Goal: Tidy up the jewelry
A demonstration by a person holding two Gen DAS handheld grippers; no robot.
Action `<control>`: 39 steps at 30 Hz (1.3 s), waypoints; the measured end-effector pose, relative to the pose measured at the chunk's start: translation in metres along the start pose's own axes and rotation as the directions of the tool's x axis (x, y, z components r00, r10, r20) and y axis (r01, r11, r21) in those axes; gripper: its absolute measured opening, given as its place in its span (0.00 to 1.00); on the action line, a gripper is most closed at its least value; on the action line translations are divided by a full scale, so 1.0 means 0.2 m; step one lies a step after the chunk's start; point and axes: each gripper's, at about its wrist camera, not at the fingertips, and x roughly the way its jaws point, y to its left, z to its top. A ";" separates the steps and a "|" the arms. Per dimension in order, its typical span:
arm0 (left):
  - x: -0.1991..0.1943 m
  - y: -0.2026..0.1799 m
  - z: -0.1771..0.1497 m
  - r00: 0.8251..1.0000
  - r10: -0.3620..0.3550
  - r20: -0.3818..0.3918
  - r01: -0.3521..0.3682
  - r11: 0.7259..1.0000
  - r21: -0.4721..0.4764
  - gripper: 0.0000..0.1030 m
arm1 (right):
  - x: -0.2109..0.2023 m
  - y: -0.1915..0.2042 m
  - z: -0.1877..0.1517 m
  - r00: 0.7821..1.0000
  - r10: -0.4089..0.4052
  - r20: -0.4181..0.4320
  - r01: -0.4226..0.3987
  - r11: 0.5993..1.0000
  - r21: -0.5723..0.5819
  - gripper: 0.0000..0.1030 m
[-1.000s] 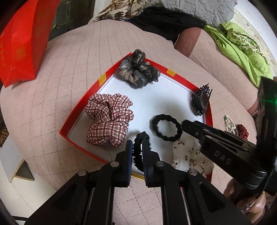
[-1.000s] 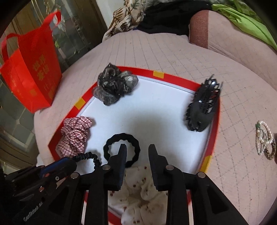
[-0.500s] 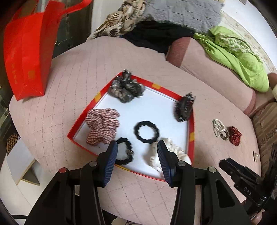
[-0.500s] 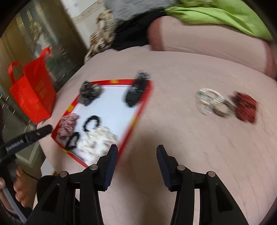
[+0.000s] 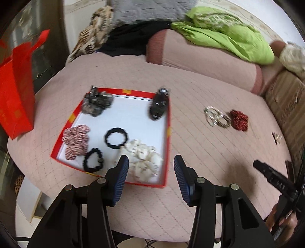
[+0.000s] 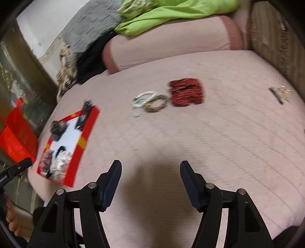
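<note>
A red-rimmed tray (image 5: 167, 133) with a white floor lies on the pink quilted bed. In it are a grey scrunchie (image 5: 97, 104), a plaid scrunchie (image 5: 76, 141), a white dotted scrunchie (image 5: 143, 160), two black hair ties (image 5: 115, 137) (image 5: 93, 161) and a black claw clip (image 5: 159, 104). On the bed to the right lie pearl bracelets (image 5: 216, 118) (image 6: 150, 102), a red beaded piece (image 5: 239, 120) (image 6: 185, 94) and a small clip (image 6: 279, 93). My left gripper (image 5: 150, 171) is open and empty above the tray's near right corner. My right gripper (image 6: 150, 179) is open and empty over bare bed, short of the bracelets.
A red bag (image 5: 15, 91) stands left of the tray (image 6: 83, 133). A pink bolster (image 5: 200, 57), green cloth (image 5: 225, 38) and a grey pillow (image 5: 148, 9) lie at the back. The bed edge is close below both grippers.
The left gripper let go of the black hair tie in the tray, opened wide and pulled back to the right. The right gripper opened and swung right, away from the tray toward the bracelets.
</note>
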 end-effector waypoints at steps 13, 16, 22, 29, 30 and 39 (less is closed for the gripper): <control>0.12 -0.37 0.02 0.998 -0.047 -0.050 0.054 0.987 0.149 0.47 | -0.01 -0.24 -0.01 1.000 0.006 0.020 -0.008 0.994 0.113 0.72; 0.20 -0.45 0.09 0.996 -0.073 -0.060 0.082 0.983 0.165 0.47 | 0.01 -0.27 0.00 1.000 0.016 0.013 -0.017 0.993 0.117 0.72; 0.46 -0.64 0.26 0.985 -0.146 -0.095 0.163 0.962 0.218 0.27 | 0.06 -0.32 0.04 1.000 0.028 0.002 -0.028 0.991 0.131 0.72; 0.88 -0.73 0.42 0.968 -0.187 -0.165 0.214 0.964 0.159 0.25 | 0.18 -0.36 0.13 0.999 0.028 -0.018 -0.026 0.992 0.120 0.72; 0.92 -0.74 0.43 0.967 -0.190 -0.169 0.217 0.963 0.157 0.25 | 0.20 -0.37 0.16 0.999 0.027 -0.022 -0.025 0.993 0.118 0.72; 1.18 -0.77 0.49 0.949 -0.219 -0.225 0.257 0.954 0.155 0.15 | 0.34 -0.35 0.32 1.000 0.016 -0.022 -0.014 0.996 0.084 0.72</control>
